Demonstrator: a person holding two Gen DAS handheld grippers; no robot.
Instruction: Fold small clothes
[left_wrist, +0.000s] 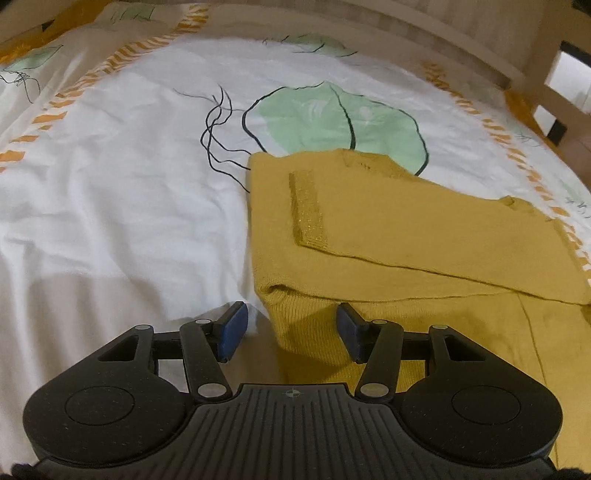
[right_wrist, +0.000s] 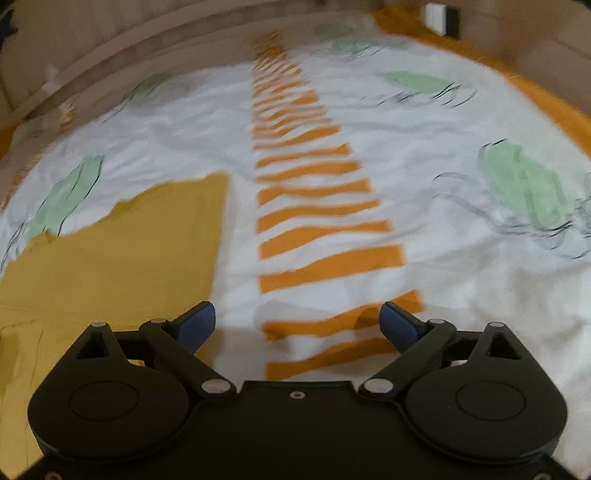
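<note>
Fingers on the left gripper (left_wrist: 290, 330) are standing partly apart, gripping nothing, hovering over the near left corner of the mustard sweater (left_wrist: 388, 236), which is lying partly folded, a sleeve across its body, on the patterned bedsheet (left_wrist: 110, 184). Over on the right gripper (right_wrist: 297, 323), they are spread wide and empty above the sheet's orange stripes (right_wrist: 317, 229), beside the sweater's right edge. Next fold seems due: each needs a hem corner.

White leaf-printed bedspread (left_wrist: 110, 192) covers a wooden-framed bed (left_wrist: 461, 40).
</note>
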